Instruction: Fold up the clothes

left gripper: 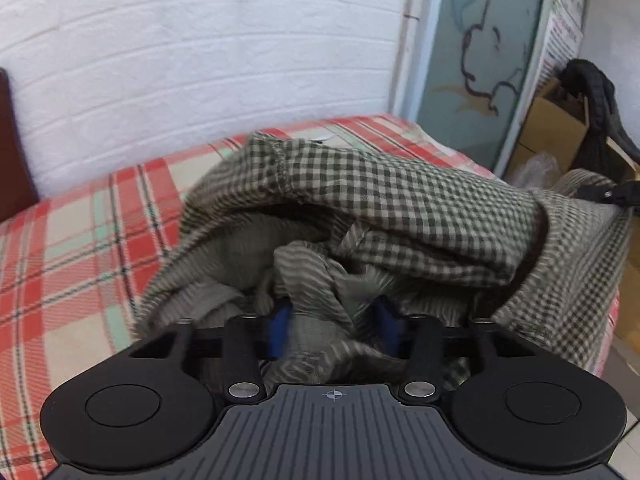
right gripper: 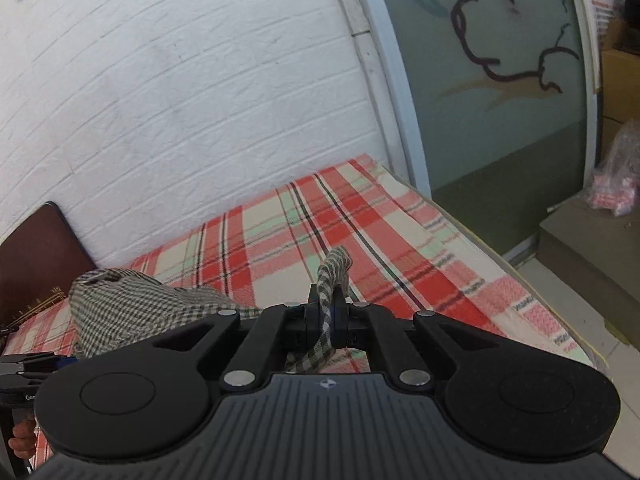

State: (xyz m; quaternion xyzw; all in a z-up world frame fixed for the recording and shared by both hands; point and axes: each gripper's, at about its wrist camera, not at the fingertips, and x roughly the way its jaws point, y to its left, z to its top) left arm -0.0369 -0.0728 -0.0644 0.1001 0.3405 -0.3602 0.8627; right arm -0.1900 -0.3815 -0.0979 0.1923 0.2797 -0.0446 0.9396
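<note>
A green-and-cream checked garment (left gripper: pixel 400 192) lies bunched on the red plaid bed sheet (left gripper: pixel 72 248). In the left wrist view my left gripper (left gripper: pixel 332 320) is deep in the heap, with a wad of the cloth filling the gap between its blue pads (left gripper: pixel 280 324). In the right wrist view my right gripper (right gripper: pixel 332 316) is shut on a narrow fold of the same garment (right gripper: pixel 132 304), and the end of that fold sticks up past the fingertips. The rest of the cloth trails left toward the left gripper (right gripper: pixel 36 360).
A white brick wall (right gripper: pixel 180 100) runs behind the bed, with a dark brown headboard (right gripper: pixel 36 252) at the left. A frosted glass door (right gripper: pixel 500 100) stands past the bed's far end. Cardboard boxes (left gripper: pixel 556 124), a black bag (left gripper: pixel 592 92) and a low step (right gripper: pixel 592 248) lie to the right.
</note>
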